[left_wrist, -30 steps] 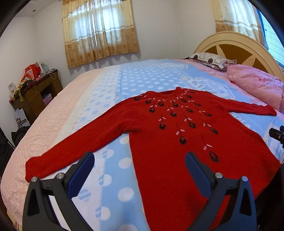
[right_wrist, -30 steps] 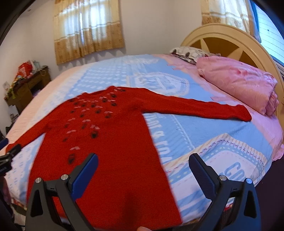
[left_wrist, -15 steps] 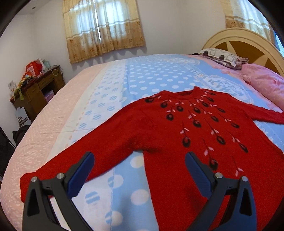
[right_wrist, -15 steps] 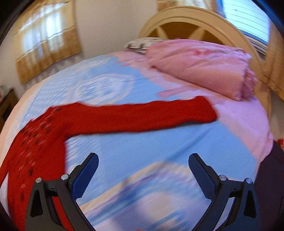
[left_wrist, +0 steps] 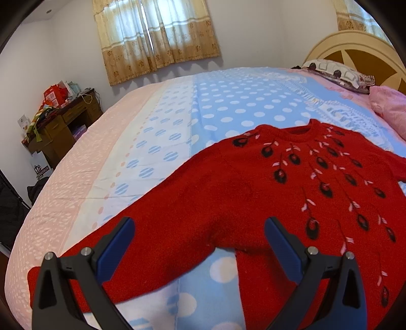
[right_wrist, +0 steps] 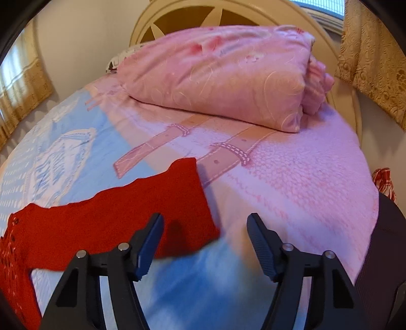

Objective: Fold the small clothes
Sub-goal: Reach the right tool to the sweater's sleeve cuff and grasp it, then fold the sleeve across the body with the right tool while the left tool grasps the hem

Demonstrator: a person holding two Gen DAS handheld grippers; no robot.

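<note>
Left tool (left_wrist: 199, 241) spread above sweater (left_wrist: 266, 193) armpit, right tool (right_wrist: 205, 238) spread at cuff edge (right_wrist: 200, 193)

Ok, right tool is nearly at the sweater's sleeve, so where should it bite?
Take the red sweater's sleeve at the cuff, its free end. It lies flat on the bedspread, so bring the right tool, now open, down low from the near side, sliding one finger under the cuff edge.

The sweater (left_wrist: 266, 193) lies spread flat on the bed (left_wrist: 177, 106). A folded quilt (right_wrist: 223, 73) sits before the headboard (right_wrist: 177, 10), beyond one sleeve's cuff (right_wrist: 187, 182).
</note>
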